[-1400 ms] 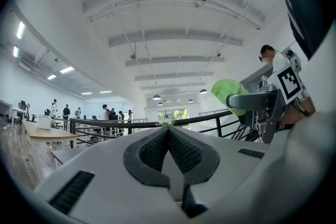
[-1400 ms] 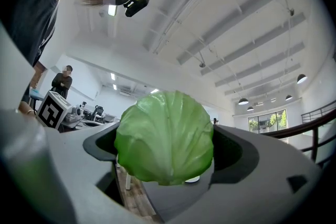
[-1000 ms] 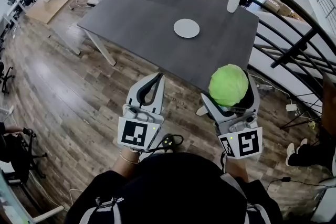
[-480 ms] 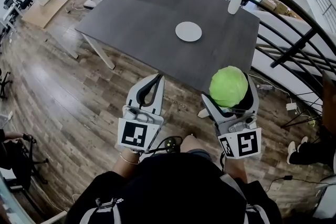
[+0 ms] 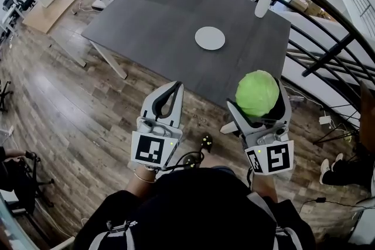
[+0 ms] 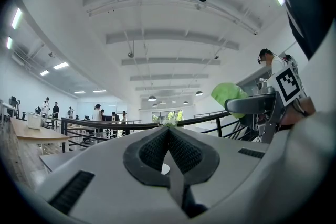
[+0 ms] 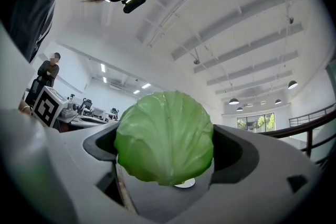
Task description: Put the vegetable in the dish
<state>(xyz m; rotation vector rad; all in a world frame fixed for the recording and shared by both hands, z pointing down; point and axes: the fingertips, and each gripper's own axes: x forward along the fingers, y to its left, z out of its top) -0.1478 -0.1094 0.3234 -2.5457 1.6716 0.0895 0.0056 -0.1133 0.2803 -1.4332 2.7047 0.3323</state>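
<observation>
"Little has moved: the desk (image 5: 158, 14) has drawn slightly closer, nothing more."

"Right claw (image 5: 258, 91) is clamped on the cabbage (image 7: 164, 136), held short of the desk's near edge. Left claw (image 5: 174, 88) is pressed together, empty."

"Carry it past that edge to the white dish (image 5: 210, 38) mid-desk, and lower it fully before releasing; a ball like that would likely roll."

"Pale green, tight veined leaves, filling the jaws."

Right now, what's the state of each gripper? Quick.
Left gripper: closed, jaws together, holding nothing.
Right gripper: closed on the green cabbage.
</observation>
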